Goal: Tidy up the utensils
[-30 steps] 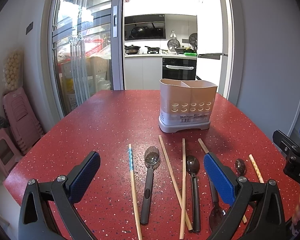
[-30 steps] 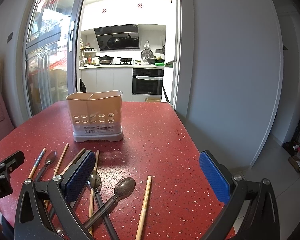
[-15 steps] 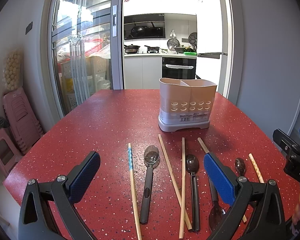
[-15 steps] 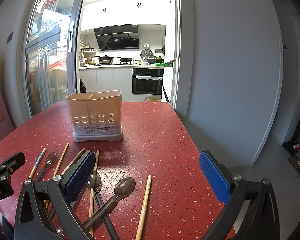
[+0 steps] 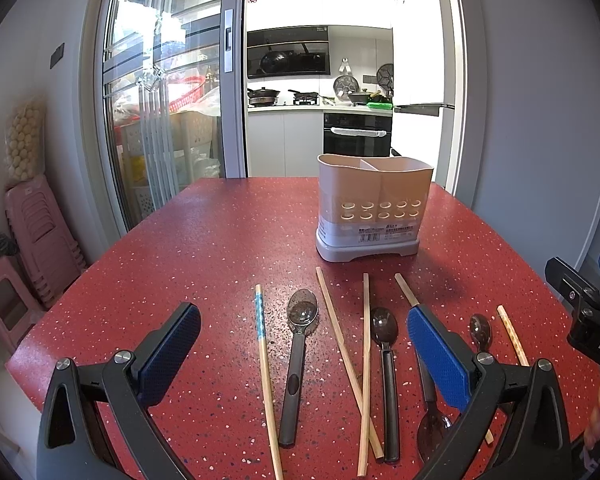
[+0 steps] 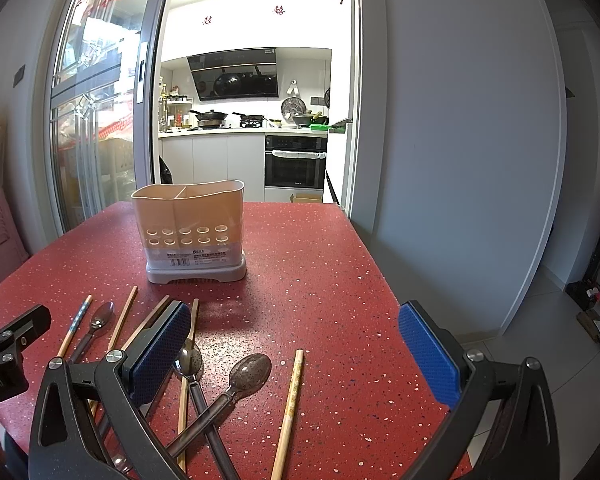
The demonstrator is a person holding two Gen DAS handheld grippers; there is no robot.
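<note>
A: What has changed in the left wrist view?

B: Almost nothing. The left gripper [image 5: 301,315] hovers as before, fingers wide apart and empty, so sorting has not begun. On the red speckled surface [image 5: 220,248] lie five wooden chopsticks [image 5: 365,360] and four dark spoons [image 5: 300,352], just in front of the one beige two-compartment plastic holder [image 5: 374,200].

A: And the right wrist view?

B: The same stillness. The right gripper [image 6: 294,314] is spread open, holding nothing. Five chopsticks and, it seems, four spoons, two crossing; the holder looks empty.
</note>
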